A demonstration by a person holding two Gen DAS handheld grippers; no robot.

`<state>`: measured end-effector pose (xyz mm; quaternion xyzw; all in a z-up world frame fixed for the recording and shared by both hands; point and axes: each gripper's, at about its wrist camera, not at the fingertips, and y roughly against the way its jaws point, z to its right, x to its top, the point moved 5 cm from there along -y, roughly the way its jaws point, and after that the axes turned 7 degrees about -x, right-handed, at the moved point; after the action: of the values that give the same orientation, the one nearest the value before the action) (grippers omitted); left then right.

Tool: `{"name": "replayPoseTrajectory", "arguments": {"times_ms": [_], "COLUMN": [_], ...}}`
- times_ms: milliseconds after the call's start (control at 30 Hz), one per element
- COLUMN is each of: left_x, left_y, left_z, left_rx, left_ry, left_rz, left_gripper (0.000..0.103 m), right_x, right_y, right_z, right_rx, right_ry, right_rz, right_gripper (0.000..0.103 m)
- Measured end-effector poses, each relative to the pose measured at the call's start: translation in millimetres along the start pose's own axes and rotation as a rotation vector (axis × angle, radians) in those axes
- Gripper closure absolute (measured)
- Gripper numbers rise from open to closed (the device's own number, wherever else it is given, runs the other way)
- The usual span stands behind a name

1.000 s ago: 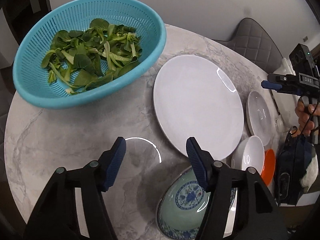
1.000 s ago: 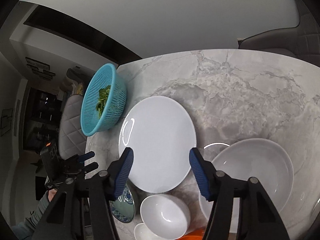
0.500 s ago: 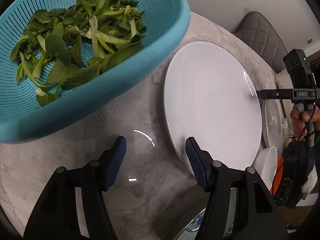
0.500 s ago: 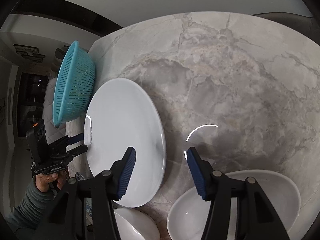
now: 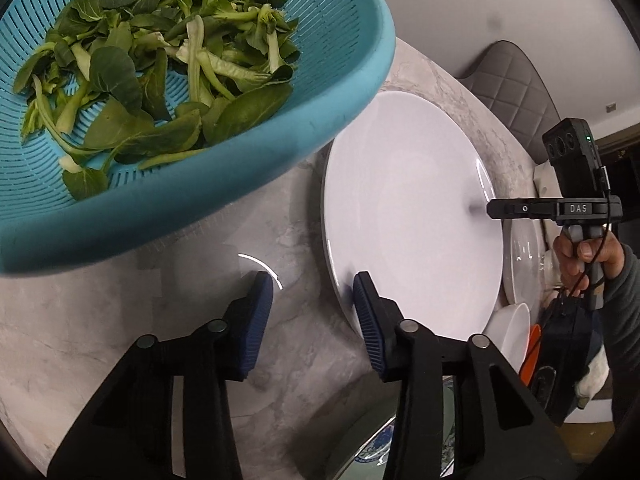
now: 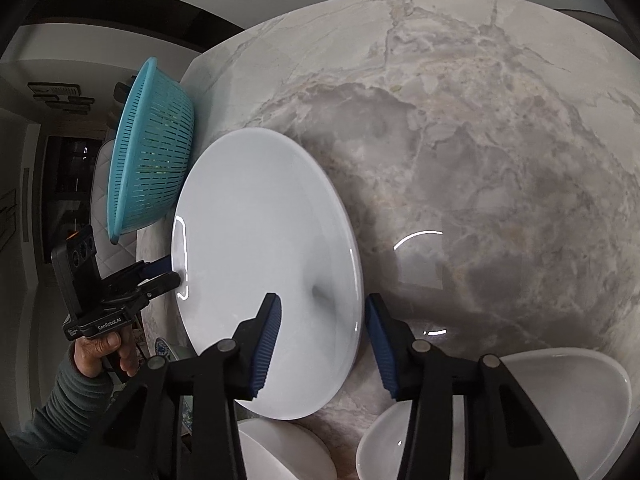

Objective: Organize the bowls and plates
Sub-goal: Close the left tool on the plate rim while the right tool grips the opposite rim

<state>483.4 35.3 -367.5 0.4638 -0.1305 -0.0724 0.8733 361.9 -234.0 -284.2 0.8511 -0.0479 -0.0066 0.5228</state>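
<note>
Large white plate (image 5: 408,216) lies flat on the marble tabletop (image 6: 500,128), just beside the blue colander (image 5: 240,184) of leafy greens (image 5: 152,64). Both grippers are at the plate, on opposite rims. Left gripper (image 5: 313,322): jaws partly open, nothing clamped; its right pad sits at the near plate rim, its left pad over bare tabletop, so the rim lies between the jaws. In the right wrist view the same left gripper (image 6: 172,274) shows at the plate's far-left edge, tips at the rim; cannot tell if they touch it. Right gripper (image 6: 320,340): jaws apart and not closed on anything, straddling the plate's near-right rim, left pad over the plate surface, right pad over the tabletop just off the edge. Other dishes: a white dish (image 6: 560,396) at lower right in the right wrist view, a white bowl (image 5: 514,332) just past the plate in the left wrist view, an orange piece (image 5: 530,354) beside that bowl, and a blue-patterned bowl (image 5: 376,456) mostly hidden under the left gripper body. Grey quilted chair (image 5: 516,84) beyond the tabletop.
</note>
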Motion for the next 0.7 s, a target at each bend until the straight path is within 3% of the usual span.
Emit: {"name": "replayPoseTrajectory", "arguments": {"times_ms": [167, 233, 300, 400, 567, 700], "left_x": [4.1, -6.2, -3.6, -0.4, -5.5, -25.7], "left_y": [-20.0, -19.1, -26.0, -33.7, -16.1, 7.6], "left_z": [12.3, 22.2, 25.3, 29.4, 33.2, 35.6], "left_rx": [-0.033, -0.069, -0.069, -0.066, -0.063, -0.035], "left_ry": [-0.021, -0.018, -0.017, -0.017, -0.001, 0.005], "left_rz": [-0.046, -0.048, -0.046, -0.052, -0.047, -0.050], "left_gripper": [0.077, 0.088, 0.088, 0.088, 0.088, 0.089], "right_x": [3.6, 4.2, 5.6, 7.0, 8.9, 7.1], "right_y": [-3.1, -4.0, -4.0, -3.5, -4.8, -7.0], "right_z": [-5.6, -4.9, -3.1, -0.9, -1.3, -2.1], "right_rx": [0.001, -0.005, -0.016, -0.022, -0.034, -0.073], "right_ry": [-0.011, -0.018, -0.021, -0.017, -0.011, 0.002], "right_rz": [0.005, 0.009, 0.021, 0.040, 0.019, -0.001], "right_gripper": [0.059, 0.064, 0.071, 0.073, 0.074, 0.084]}}
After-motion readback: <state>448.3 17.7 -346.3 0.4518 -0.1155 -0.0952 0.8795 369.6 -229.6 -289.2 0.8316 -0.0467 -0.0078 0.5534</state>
